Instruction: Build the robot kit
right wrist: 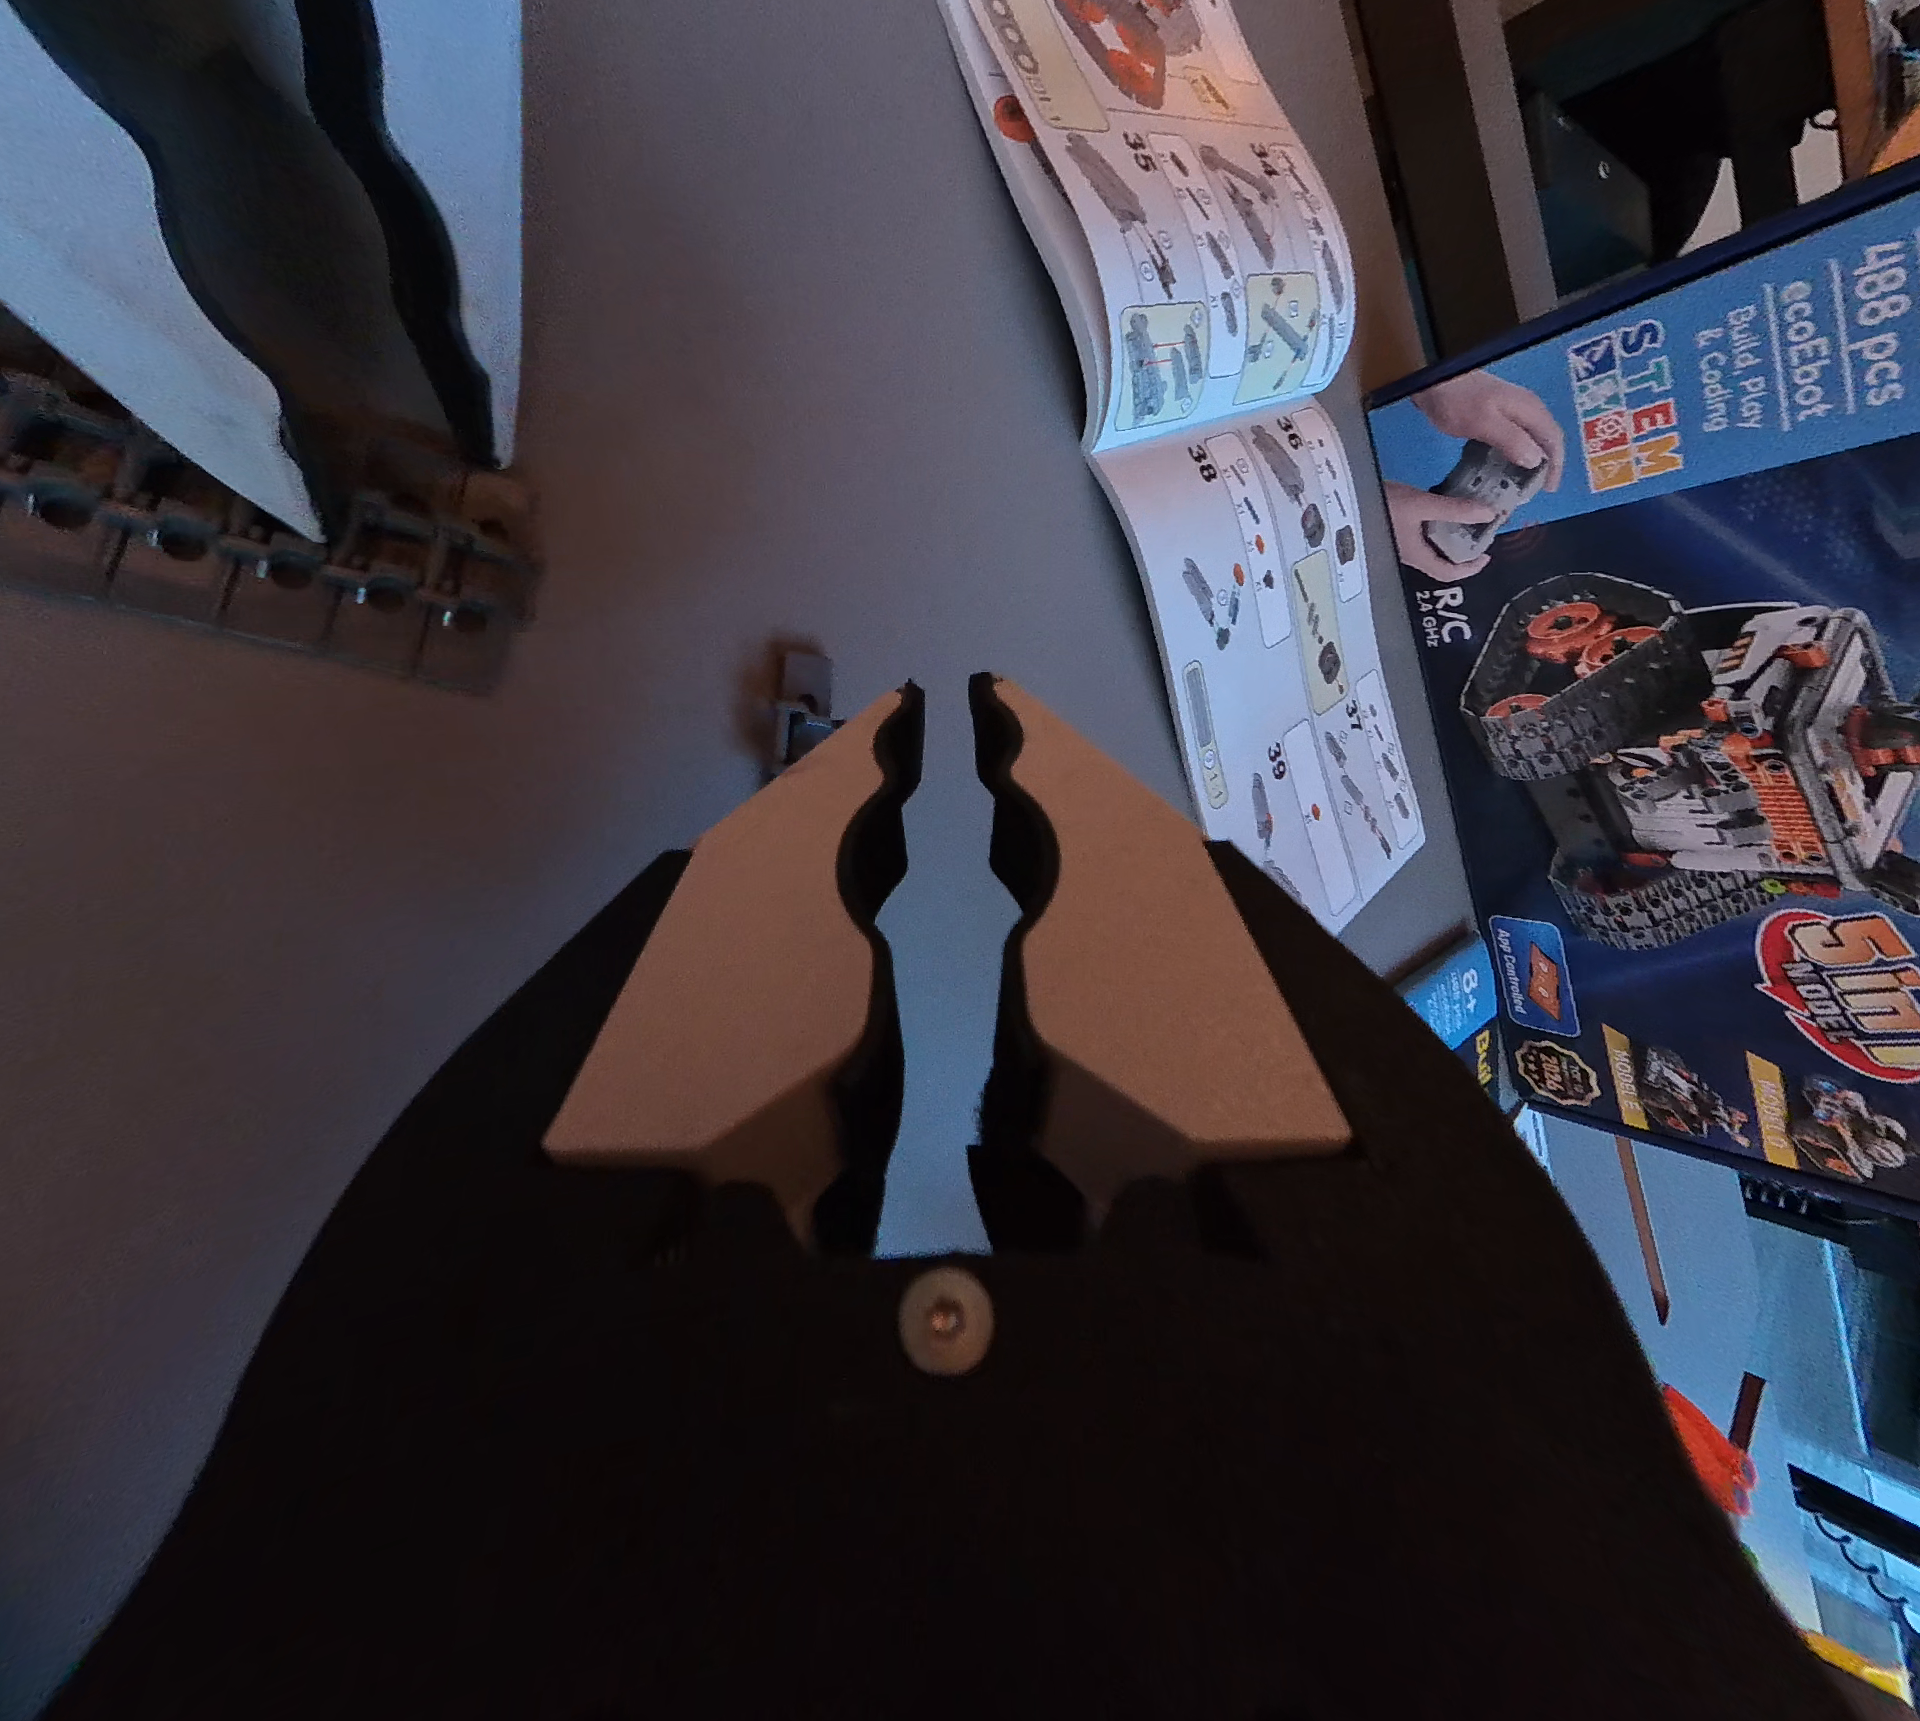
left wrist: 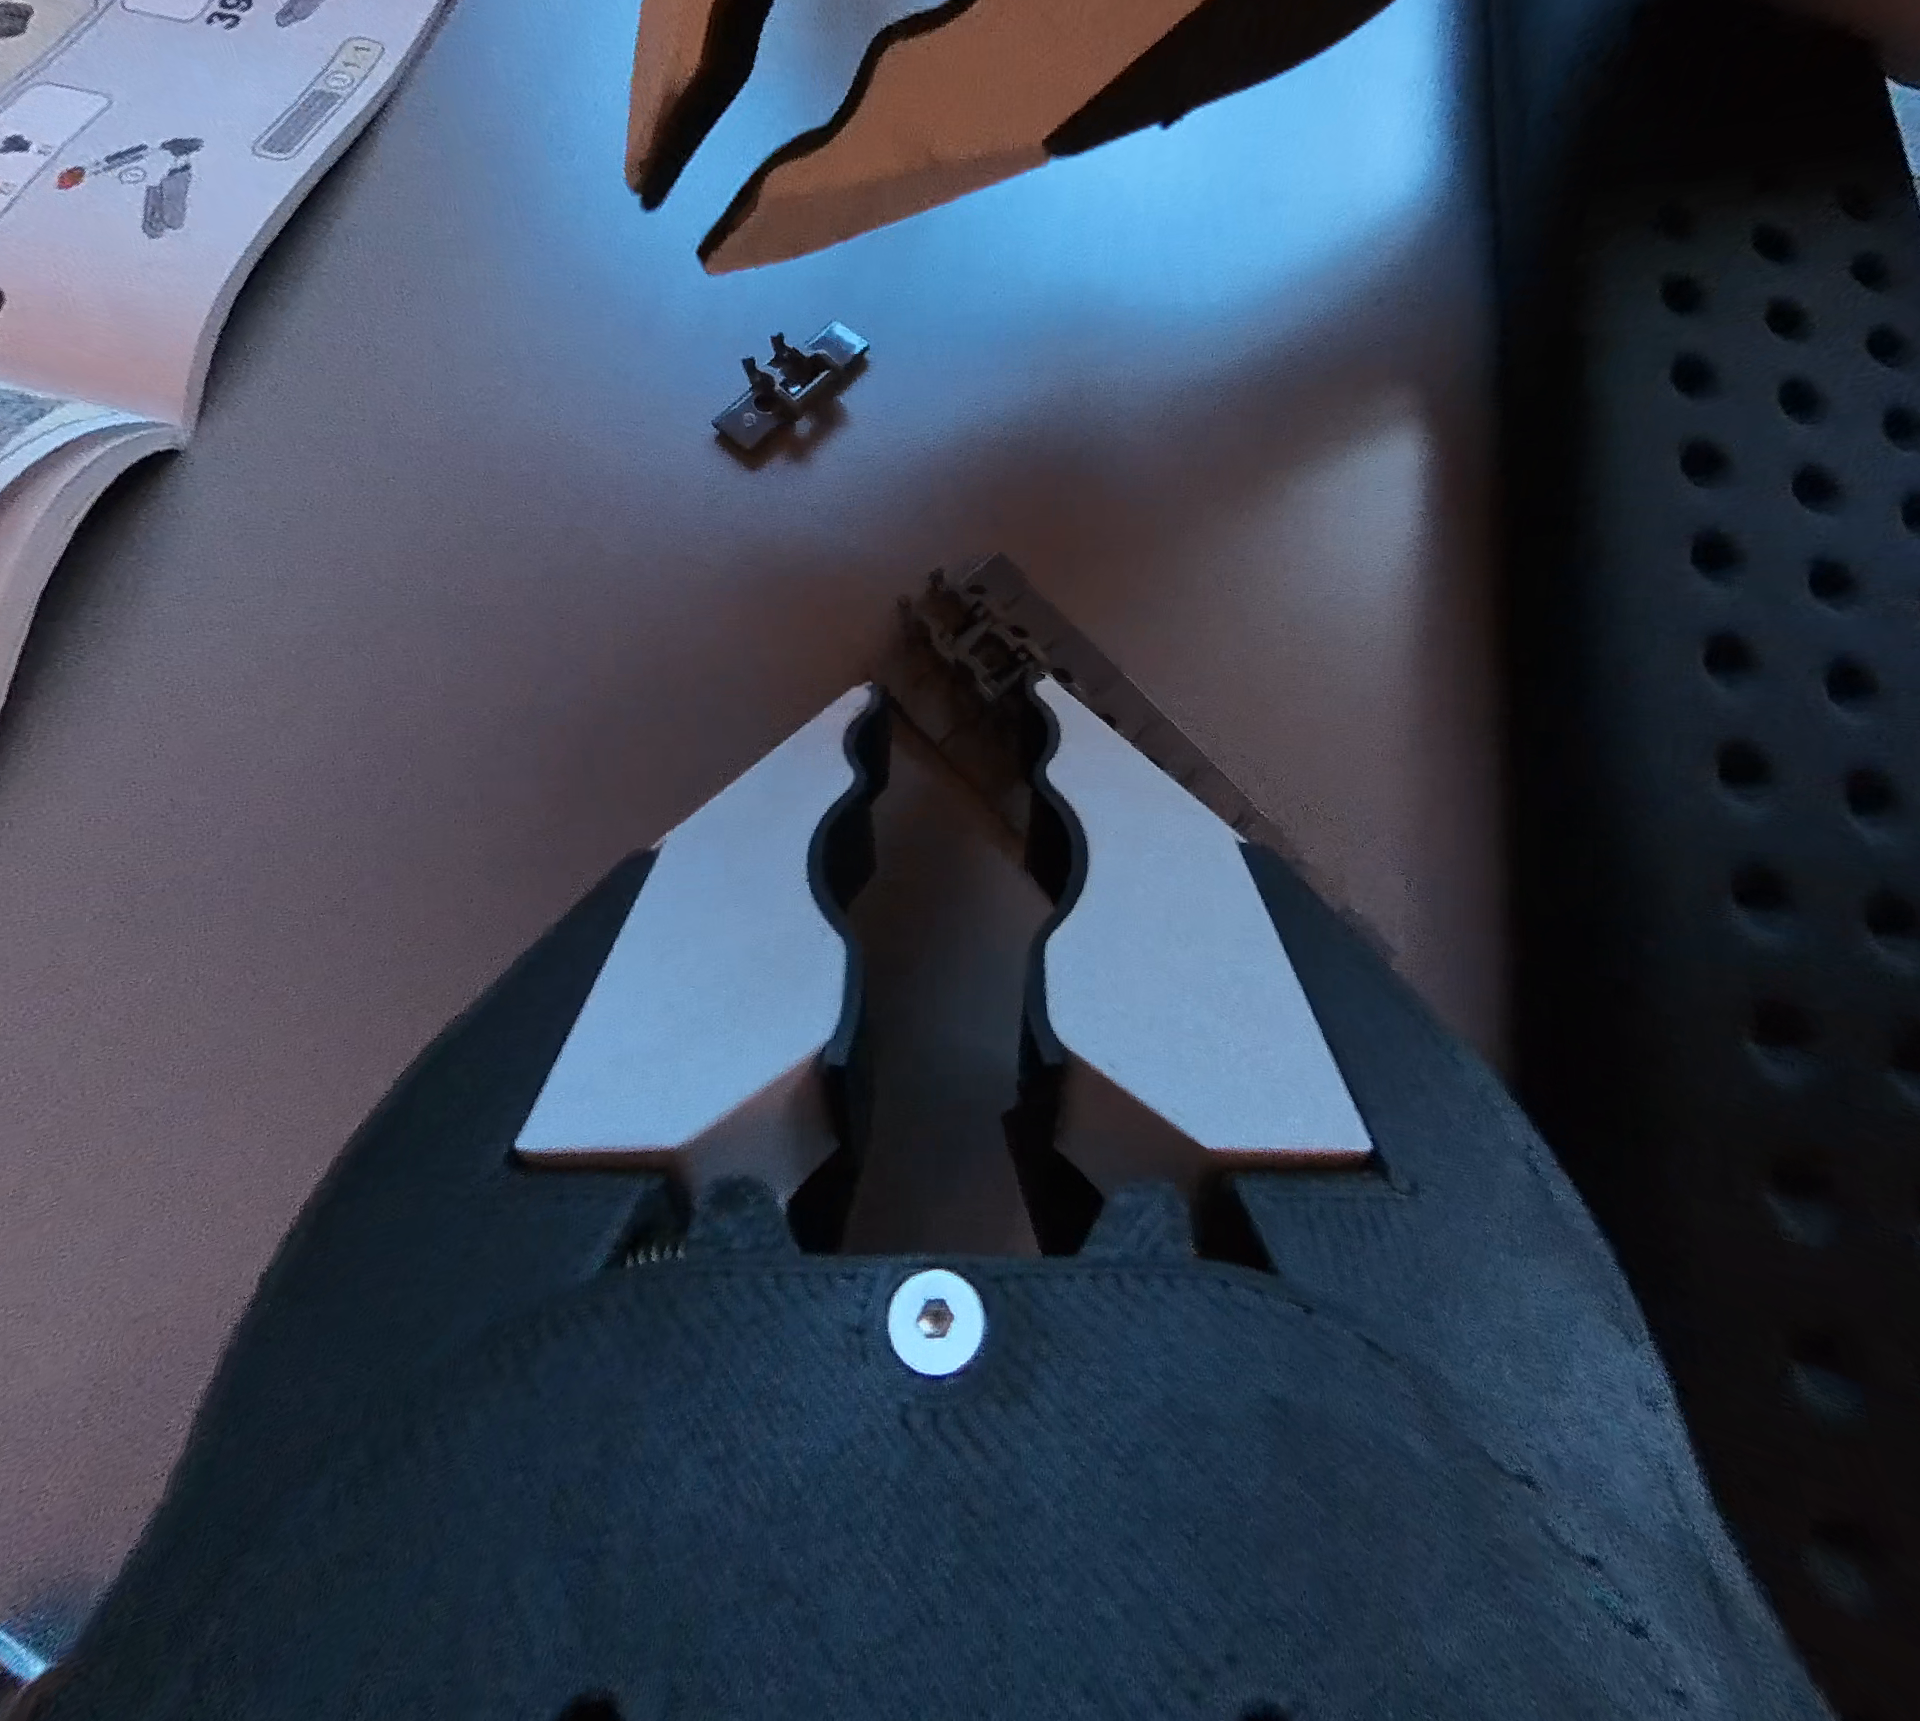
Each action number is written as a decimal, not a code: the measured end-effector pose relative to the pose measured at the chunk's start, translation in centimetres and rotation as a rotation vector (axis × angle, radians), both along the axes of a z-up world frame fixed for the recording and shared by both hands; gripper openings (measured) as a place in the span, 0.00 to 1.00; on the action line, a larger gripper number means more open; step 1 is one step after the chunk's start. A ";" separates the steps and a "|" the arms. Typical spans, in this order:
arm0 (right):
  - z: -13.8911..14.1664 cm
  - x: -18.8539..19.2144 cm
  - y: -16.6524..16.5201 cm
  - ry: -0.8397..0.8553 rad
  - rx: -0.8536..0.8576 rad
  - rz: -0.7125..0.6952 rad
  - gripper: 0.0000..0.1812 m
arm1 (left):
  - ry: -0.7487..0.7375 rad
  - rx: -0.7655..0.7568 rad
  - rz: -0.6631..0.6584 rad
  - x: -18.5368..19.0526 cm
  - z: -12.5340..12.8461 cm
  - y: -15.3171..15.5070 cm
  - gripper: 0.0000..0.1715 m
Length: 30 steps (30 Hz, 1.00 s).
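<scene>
The left gripper (left wrist: 956, 695) has its jaws clamped on a strip of linked grey plastic track pieces (left wrist: 982, 632) lying on the grey desk (left wrist: 416, 736). Just beyond lies a single dark grey track link (left wrist: 790, 388) (loose, touching neither gripper). Above it hangs the right gripper (right wrist: 943, 684), jaws slightly apart and holding nothing. Farther off lies an open white instruction booklet (right wrist: 1226, 383), with a blue toy box (right wrist: 1683, 684) beside it.
</scene>
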State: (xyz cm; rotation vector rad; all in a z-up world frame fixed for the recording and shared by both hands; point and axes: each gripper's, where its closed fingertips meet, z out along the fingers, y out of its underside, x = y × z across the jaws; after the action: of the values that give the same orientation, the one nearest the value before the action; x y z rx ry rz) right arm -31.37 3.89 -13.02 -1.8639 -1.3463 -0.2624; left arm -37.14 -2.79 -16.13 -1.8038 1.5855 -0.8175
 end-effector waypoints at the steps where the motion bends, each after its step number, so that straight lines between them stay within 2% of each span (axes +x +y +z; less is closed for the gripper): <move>1: -0.2 -0.1 -0.1 -0.002 -0.007 0.004 0.04 | 0.001 0.013 -0.005 0.0 0.0 0.0 0.13; 5: -1.0 -1.0 -0.8 0.072 -0.104 0.038 0.04 | 0.002 0.074 -0.025 0.1 0.1 -0.1 0.12; 9: -0.8 -3.8 -4.0 0.400 -0.433 0.141 0.05 | 0.002 0.149 -0.050 0.1 0.2 -0.1 0.12; 10: -0.5 -4.4 -5.0 0.481 -0.539 0.176 0.06 | 0.005 0.173 -0.066 0.1 0.1 -0.3 0.05; 13: -0.5 -4.9 -6.5 0.604 -0.749 0.189 0.09 | 0.009 0.259 -0.077 0.3 0.1 -0.2 0.03; 15: -0.9 -4.8 -6.6 0.616 -0.792 0.187 0.09 | 0.008 0.258 -0.076 0.3 0.1 -0.2 0.04; 17: -1.9 -4.1 -5.7 0.571 -0.771 0.133 0.08 | 0.007 0.238 -0.075 0.2 0.1 -0.2 0.03; 21: -3.1 -3.8 -5.1 0.480 -0.726 0.136 0.07 | 0.008 0.234 -0.074 0.2 0.1 -0.2 0.03; 25: -3.3 -4.2 -5.6 0.408 -0.710 0.278 0.07 | 0.005 0.216 -0.088 0.1 0.1 -0.5 0.03; 27: -3.3 -4.5 -6.4 0.378 -0.720 0.367 0.02 | 0.005 0.200 -0.103 0.0 0.1 -0.7 0.03; 30: -3.3 -4.4 -6.7 0.349 -0.719 0.373 0.01 | 0.004 0.201 -0.090 -0.2 0.1 -0.4 0.07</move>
State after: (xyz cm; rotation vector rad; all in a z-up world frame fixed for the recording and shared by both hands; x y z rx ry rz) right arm -35.76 -2.83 -16.31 -2.0190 -1.6166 0.7995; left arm -37.30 -3.18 -15.99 -1.6033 1.6970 -0.6690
